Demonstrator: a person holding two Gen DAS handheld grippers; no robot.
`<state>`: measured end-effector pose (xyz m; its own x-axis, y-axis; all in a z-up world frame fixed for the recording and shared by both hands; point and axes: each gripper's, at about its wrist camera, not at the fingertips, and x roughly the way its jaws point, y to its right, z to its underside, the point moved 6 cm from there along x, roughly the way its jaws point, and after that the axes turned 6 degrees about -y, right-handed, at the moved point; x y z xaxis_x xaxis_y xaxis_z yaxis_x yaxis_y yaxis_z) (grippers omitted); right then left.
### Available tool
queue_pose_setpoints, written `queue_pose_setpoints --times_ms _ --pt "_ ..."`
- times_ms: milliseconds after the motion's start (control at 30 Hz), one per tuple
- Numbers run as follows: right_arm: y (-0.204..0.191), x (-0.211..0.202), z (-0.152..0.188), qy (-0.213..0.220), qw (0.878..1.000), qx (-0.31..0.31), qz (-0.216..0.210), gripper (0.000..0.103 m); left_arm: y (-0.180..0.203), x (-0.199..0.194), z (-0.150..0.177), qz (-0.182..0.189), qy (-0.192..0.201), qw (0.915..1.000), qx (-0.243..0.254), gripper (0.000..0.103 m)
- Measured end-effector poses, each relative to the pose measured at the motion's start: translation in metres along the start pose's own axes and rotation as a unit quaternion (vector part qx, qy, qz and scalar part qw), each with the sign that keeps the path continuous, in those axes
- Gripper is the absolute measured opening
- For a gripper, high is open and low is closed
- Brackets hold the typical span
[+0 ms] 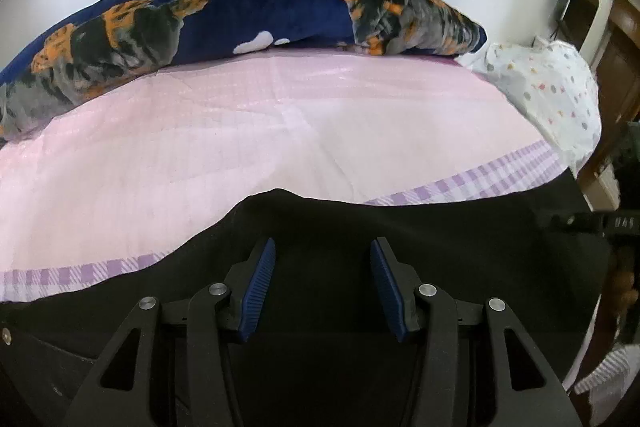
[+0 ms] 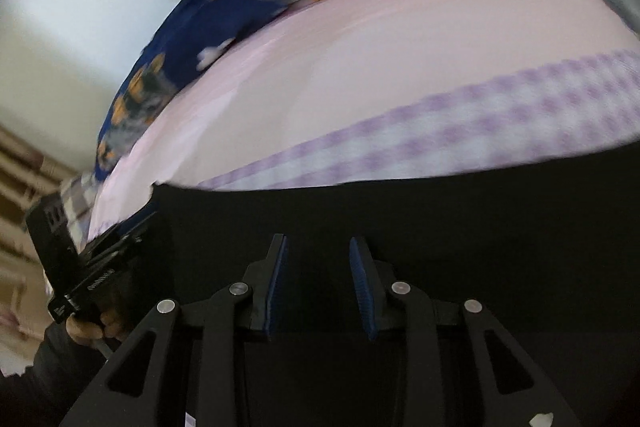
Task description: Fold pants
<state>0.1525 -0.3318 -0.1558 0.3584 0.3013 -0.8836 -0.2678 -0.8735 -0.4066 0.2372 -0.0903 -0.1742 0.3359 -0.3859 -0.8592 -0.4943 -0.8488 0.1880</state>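
Note:
Black pants lie on the near part of a pink bed sheet, and fill the lower half of both views. My left gripper is open, its blue pads apart just above the black cloth, nothing between them. My right gripper is open too, over the pants near their far edge, nothing between its pads. The left gripper shows in the right wrist view at the left edge of the pants, held by a hand. The right wrist view is blurred.
A dark blue blanket with orange and grey dogs lies along the far side of the bed by the white wall. A white dotted pillow sits at the right end. The sheet has a lilac checked border. Wooden furniture stands at the right.

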Motion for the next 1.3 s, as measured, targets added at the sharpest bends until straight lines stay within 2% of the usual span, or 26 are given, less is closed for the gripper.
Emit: queue_pose_setpoints --times_ms 33,133,333,433,567,700,800,1033,1133,1300 --pt "0.019 -0.009 0.0 0.008 1.0 0.012 0.021 0.03 0.001 0.001 0.0 -0.006 -0.001 1.0 0.005 0.051" --pt "0.057 -0.03 0.002 0.024 0.998 0.041 0.032 0.03 0.005 0.004 0.002 -0.028 0.0 0.9995 0.016 0.051" --pt "0.144 -0.088 0.014 0.052 0.989 0.102 0.093 0.033 0.006 0.004 0.002 -0.046 -0.006 0.9989 0.001 0.051" --pt "0.178 -0.113 0.025 0.063 0.985 0.126 0.103 0.035 0.012 -0.005 0.004 -0.066 -0.002 0.9978 0.012 0.051" --pt "0.214 -0.141 0.038 0.068 0.984 0.153 0.067 0.043 0.032 -0.023 0.008 -0.052 0.004 0.9983 0.027 0.051" --pt "0.242 -0.153 0.047 0.057 0.983 0.168 0.047 0.043 0.055 -0.034 0.017 -0.032 -0.006 0.9987 0.04 0.053" --pt "0.257 -0.156 0.053 0.05 0.984 0.172 0.008 0.043 0.076 -0.039 0.026 -0.011 -0.018 0.9983 0.055 0.053" --pt "0.259 -0.153 0.062 0.049 0.983 0.167 -0.066 0.043 0.119 -0.036 0.048 0.007 -0.049 0.9947 0.09 0.053" --pt "0.251 -0.148 0.066 0.031 0.983 0.151 -0.104 0.043 0.131 -0.031 0.059 0.012 -0.064 0.9926 0.103 0.054" --pt "0.245 -0.146 0.076 0.019 0.982 0.135 -0.128 0.043 0.15 -0.024 0.074 0.018 -0.085 0.9877 0.13 0.054"
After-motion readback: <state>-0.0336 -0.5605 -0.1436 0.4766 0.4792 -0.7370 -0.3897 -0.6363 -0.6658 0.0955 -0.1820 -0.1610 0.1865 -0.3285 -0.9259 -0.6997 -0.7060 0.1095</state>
